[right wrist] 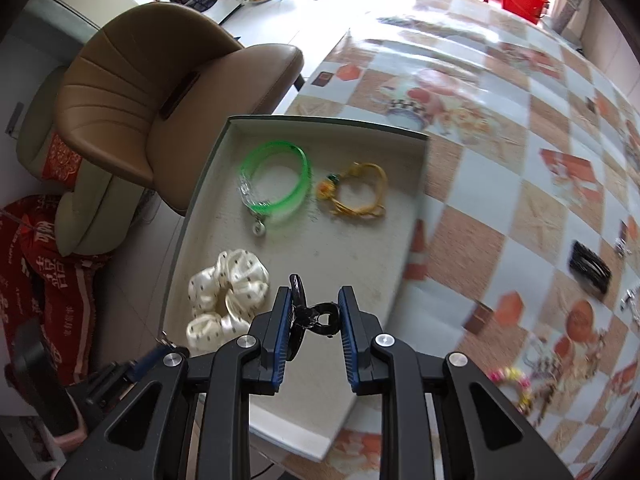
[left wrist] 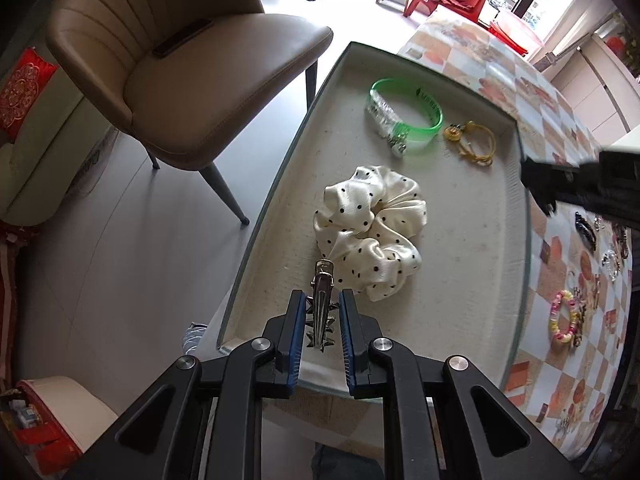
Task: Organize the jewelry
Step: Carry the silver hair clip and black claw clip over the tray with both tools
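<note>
My left gripper [left wrist: 322, 305] is shut on a silver spiked hair clip [left wrist: 320, 304], held over the near end of the shallow grey tray [left wrist: 276, 216]. In the tray lie a cream polka-dot scrunchie [left wrist: 370, 232], a green bangle [left wrist: 406, 114] and a yellow cord bracelet [left wrist: 472, 142]. My right gripper [right wrist: 313, 310] is shut on a black claw clip [right wrist: 310, 314], above the tray's near right part. The scrunchie [right wrist: 226, 294], the bangle [right wrist: 278, 184] and the yellow bracelet [right wrist: 356, 194] show below it. The right gripper [left wrist: 580, 184] pokes into the left wrist view at the tray's right rim.
Loose jewelry lies on the checkered tablecloth right of the tray: a pink and yellow bead bracelet [left wrist: 566, 318], a black hair clip [right wrist: 590, 272] and several small pieces [right wrist: 540, 380]. A tan padded chair [left wrist: 192, 80] stands left of the table.
</note>
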The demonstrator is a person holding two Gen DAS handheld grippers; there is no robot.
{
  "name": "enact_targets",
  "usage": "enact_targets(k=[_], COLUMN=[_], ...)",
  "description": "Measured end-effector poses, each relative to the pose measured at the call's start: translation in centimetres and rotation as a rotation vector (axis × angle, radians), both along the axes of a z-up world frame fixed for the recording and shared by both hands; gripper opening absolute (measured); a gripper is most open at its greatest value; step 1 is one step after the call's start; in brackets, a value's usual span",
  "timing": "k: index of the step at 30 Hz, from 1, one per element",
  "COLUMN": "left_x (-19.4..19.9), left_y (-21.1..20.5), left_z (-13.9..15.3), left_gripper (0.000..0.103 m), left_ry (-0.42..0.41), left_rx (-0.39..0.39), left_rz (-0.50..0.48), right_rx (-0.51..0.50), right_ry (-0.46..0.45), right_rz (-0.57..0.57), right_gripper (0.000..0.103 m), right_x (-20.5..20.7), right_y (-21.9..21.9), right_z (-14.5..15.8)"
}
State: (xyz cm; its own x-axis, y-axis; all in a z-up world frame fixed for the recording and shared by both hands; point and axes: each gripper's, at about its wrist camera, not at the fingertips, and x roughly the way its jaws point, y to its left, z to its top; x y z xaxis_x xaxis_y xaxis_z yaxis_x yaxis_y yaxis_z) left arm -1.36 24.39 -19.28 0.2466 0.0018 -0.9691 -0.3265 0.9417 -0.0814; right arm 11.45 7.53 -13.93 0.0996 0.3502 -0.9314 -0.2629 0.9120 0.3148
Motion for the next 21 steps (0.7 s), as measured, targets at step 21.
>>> enact_targets(k=[21], left_x=[1.0], left_y=[-1.4], left_z=[-3.2], left_gripper=[0.021], left_ry=[0.042], left_rx=[0.081], left_rz=[-0.004], right_rx=[-0.051], right_ry=[0.026], right_rz=[0.043], right_gripper=[0.025], right_x=[3.8], right_y=[5.0], right_z=[-6.2])
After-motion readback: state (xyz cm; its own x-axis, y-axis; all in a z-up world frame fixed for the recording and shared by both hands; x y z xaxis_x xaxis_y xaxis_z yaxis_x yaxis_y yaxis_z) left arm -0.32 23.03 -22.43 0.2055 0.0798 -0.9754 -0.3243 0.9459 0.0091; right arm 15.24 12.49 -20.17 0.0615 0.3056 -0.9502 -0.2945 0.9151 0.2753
